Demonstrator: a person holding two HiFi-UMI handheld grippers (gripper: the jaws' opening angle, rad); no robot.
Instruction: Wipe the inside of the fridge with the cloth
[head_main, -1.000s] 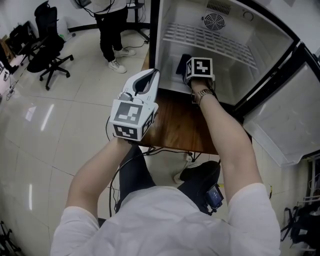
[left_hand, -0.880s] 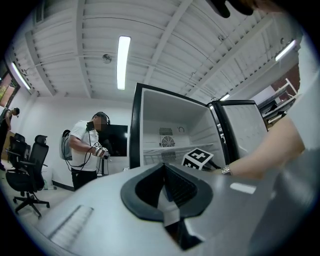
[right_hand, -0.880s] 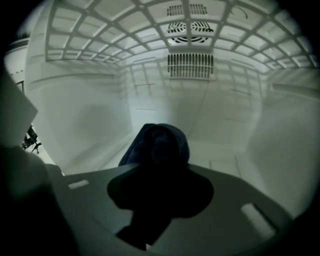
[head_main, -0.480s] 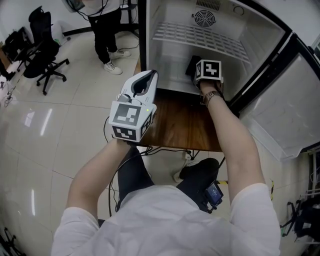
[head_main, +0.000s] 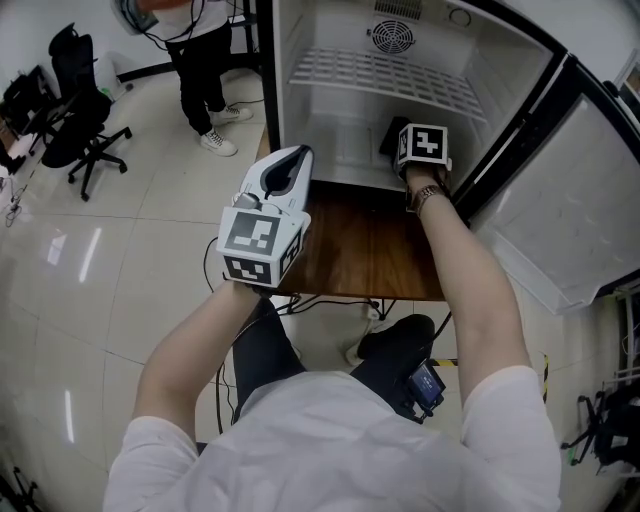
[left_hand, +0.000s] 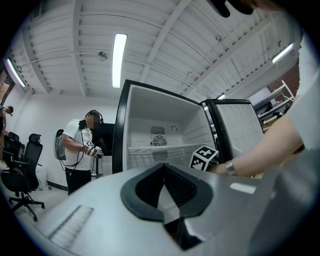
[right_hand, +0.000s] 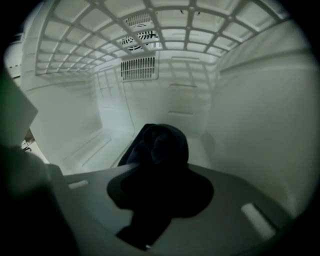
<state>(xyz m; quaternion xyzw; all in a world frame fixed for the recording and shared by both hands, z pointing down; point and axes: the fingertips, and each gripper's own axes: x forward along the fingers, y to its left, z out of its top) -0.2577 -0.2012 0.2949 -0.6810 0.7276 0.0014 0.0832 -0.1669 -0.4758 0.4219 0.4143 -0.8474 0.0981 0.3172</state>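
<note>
The right gripper (head_main: 398, 140) is clamped on the bunched dark-blue cloth (right_hand: 161, 142). The cloth juts straight ahead of its jaws, seemingly onto the floor of the open white fridge (head_main: 330, 110). The fridge's side wall lies just to this gripper's right, its back wall farther ahead. The left gripper (head_main: 288, 165) is clenched on nothing, outside the fridge and farther from the work. Only the right gripper view shows the cloth's wad; in the head view the gripper hides most of it.
</note>
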